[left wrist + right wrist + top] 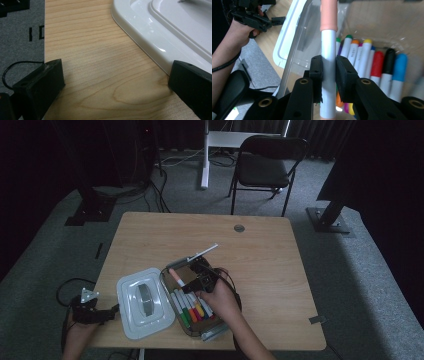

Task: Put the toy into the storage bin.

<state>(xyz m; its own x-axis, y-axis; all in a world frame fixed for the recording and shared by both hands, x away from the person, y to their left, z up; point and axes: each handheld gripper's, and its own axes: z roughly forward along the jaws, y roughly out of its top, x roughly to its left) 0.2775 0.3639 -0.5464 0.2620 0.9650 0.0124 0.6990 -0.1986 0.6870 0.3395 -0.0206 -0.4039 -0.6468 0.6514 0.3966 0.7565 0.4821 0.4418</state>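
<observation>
My right gripper [328, 68] is shut on a white marker with a salmon-pink cap [328, 47], held above a clear plastic box [172, 297]. Several coloured markers [377, 67] lie side by side in the box [294, 50]. From above, the held marker [176, 278] slants over the box's far left corner, in front of the right gripper [196, 284]. My left gripper [115, 85] is open, its jaws wide apart over bare tabletop beside the white lid [160, 32]. In the high view the left gripper [102, 315] sits at the table's left front edge, next to the lid [144, 302].
A thin white-and-grey stick-like object [196, 255] lies on the wooden table [280, 270] just beyond the box. A black folding chair [265, 167] and stand bases sit on the carpet beyond the table. The person's left hand [239, 32] holds the other gripper.
</observation>
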